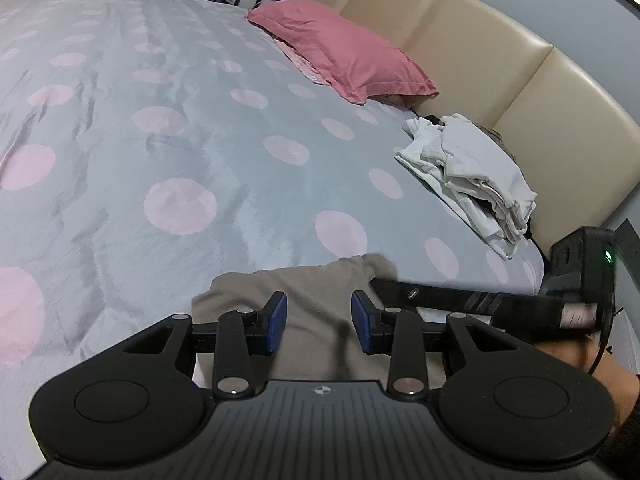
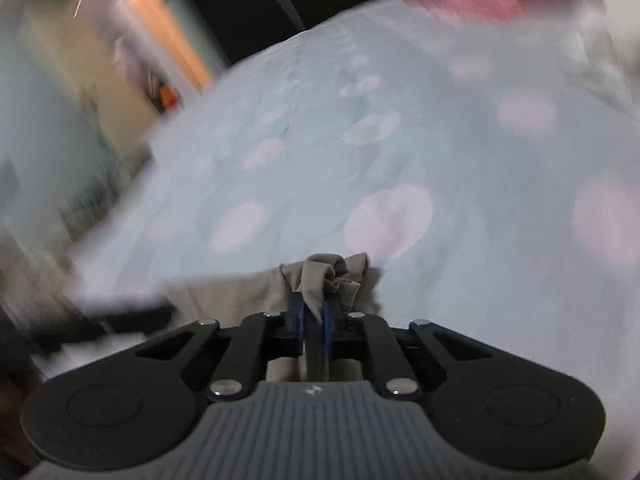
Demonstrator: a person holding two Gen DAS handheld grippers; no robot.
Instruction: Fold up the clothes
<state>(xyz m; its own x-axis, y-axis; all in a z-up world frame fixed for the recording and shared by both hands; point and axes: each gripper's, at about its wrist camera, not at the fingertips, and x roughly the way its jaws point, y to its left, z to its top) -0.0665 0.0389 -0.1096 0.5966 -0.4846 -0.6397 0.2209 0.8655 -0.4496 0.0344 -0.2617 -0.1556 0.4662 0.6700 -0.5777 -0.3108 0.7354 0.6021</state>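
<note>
Right wrist: R gripper [image 2: 314,320] clamps bunched beige cloth [image 2: 328,276] over bed [image 2: 460,184], bg blurry. L gripper [image 1: 319,322] open above cloth, prob. not touching.

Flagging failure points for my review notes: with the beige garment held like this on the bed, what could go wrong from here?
1. The right gripper pinches only a bunched edge of the beige garment; a pull could slip it free or fold it crooked.
2. The left gripper is open over the cloth, so that side is unheld and may drag across the dotted bedspread.
3. The white clothes pile lies close by; a wide sweep might disturb it.
</note>
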